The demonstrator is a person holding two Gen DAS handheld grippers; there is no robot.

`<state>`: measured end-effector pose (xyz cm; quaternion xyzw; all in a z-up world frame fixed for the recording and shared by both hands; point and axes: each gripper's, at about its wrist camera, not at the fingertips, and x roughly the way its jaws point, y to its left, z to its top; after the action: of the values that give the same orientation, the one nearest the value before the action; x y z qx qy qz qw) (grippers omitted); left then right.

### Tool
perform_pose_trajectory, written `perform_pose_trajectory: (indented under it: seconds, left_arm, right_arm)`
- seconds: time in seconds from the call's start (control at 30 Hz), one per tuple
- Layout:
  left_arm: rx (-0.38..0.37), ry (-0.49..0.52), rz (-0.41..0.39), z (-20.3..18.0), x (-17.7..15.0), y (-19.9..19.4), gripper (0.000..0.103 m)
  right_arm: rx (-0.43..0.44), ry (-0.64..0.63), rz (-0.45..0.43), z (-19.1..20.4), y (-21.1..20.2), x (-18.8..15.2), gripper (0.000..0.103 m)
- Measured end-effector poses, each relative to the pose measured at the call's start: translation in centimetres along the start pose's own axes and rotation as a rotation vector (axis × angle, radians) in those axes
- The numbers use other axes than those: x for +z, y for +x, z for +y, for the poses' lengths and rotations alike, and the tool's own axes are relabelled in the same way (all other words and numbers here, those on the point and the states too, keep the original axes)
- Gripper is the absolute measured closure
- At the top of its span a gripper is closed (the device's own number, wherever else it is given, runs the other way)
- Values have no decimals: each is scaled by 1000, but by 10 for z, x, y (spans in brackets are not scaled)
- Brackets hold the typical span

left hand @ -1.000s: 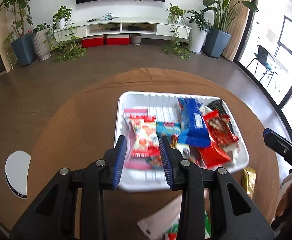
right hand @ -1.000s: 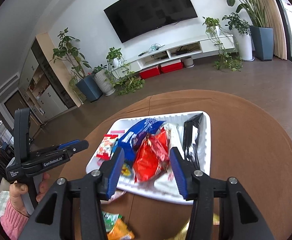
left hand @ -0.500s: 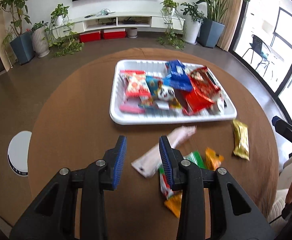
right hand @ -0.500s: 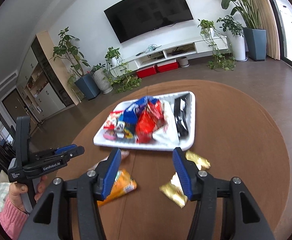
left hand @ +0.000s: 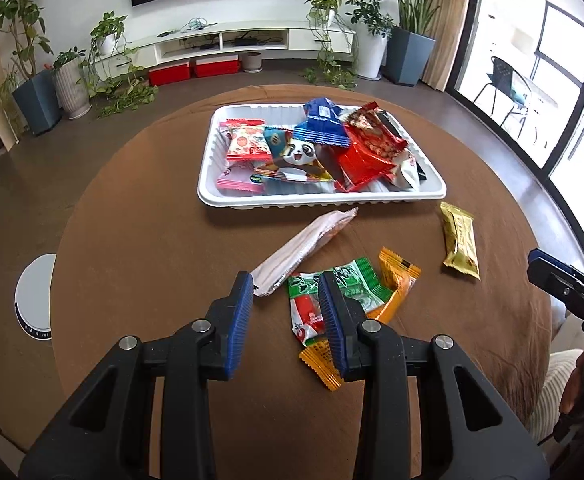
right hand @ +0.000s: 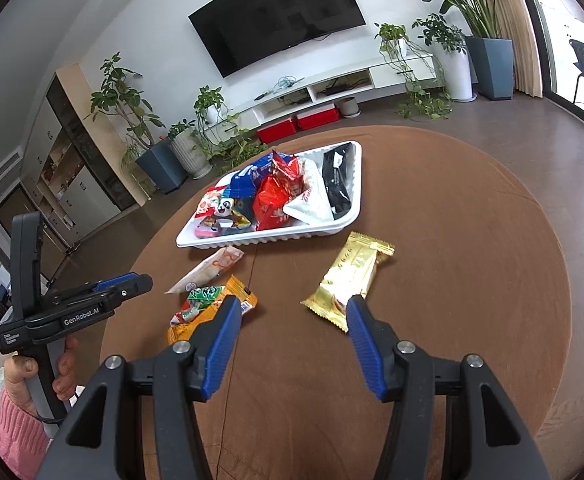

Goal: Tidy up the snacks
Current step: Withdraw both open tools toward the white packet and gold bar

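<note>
The round table carried a white tray heaped with snacks. Nearer lay a pale packet, gold bar, green packet and orange packet. The left gripper and right gripper hung spread, empty.

Left gripper jaws narrow, empty, right gripper jaws wider, empty

Bare tabletop right — wrappers left
</note>
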<state>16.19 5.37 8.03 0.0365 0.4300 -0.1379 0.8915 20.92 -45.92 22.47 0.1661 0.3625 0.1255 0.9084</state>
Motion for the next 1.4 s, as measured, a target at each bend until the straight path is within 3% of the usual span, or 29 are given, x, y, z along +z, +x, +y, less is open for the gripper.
perform_pose_trajectory:
  seconds: [1.4]
  left_arm:
    - [-22,176,87,-10,22,85,70]
  right_arm:
    - [-136,-31,105,-18,71,6,39]
